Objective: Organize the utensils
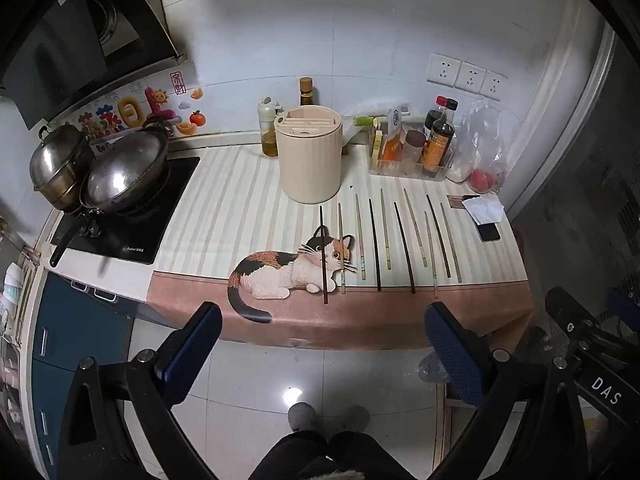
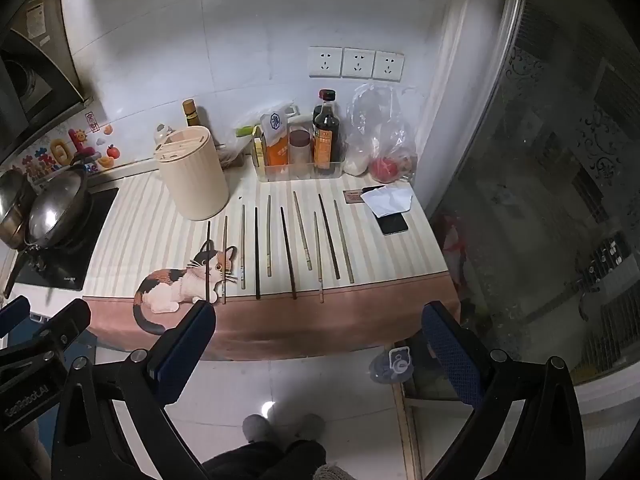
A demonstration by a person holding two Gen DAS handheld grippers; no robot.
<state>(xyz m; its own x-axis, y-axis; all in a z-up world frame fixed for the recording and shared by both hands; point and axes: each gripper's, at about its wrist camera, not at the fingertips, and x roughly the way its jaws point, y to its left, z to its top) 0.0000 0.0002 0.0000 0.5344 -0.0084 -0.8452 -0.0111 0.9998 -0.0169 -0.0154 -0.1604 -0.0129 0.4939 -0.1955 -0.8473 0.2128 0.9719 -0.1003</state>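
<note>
Jaws: your left gripper (image 1: 323,334) and right gripper (image 2: 319,330) both gape wide, empty | Ahead: row of dark and pale wooden chopsticks (image 1: 378,246) on the striped cat-print mat (image 1: 224,216) | Beyond: cream cylindrical slotted holder (image 1: 310,156) | Advice: straddle one stick mid-length, pinch squarely.

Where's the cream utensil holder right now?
In both wrist views the cream utensil holder stands upright on the striped mat, behind the left end of the chopstick row, right of the stovetop wok.
</note>
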